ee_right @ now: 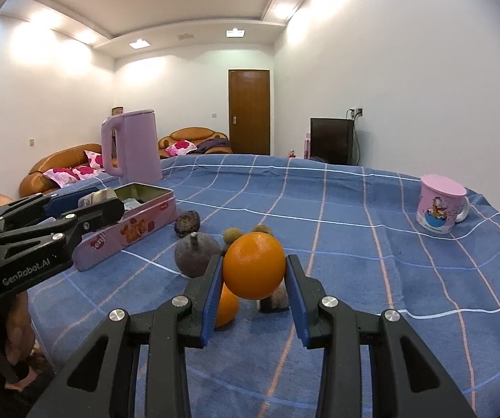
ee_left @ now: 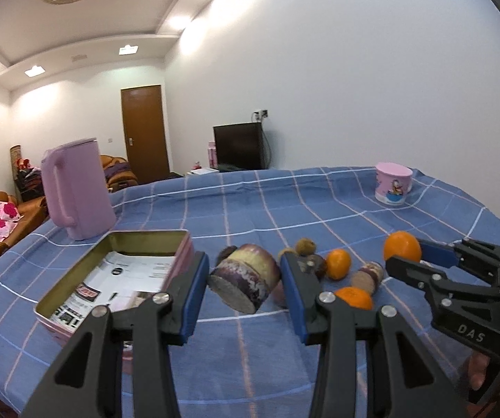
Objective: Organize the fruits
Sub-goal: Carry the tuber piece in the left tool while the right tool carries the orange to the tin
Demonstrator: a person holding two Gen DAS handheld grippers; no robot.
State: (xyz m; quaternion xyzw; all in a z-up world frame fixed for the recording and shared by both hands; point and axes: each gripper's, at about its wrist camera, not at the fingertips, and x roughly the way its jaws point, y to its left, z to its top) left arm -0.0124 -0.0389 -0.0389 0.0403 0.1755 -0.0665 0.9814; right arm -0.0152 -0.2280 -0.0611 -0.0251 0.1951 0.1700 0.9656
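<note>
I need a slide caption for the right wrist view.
Right tool grips an orange above the blue checked cloth.

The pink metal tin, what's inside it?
The open pink metal tin holds printed papers. The left gripper's fingers cover one corner, and nothing under the papers shows.

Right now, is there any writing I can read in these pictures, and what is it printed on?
"DAS": on the black body of the right gripper, seen from the left wrist.
"GenRobot.AI": on the black body of the left gripper, seen from the right wrist.
Papers inside the pink tin: print too small to read.
Pink tin's side lettering: blurred.
Cartoon mug: no legible words.
</note>
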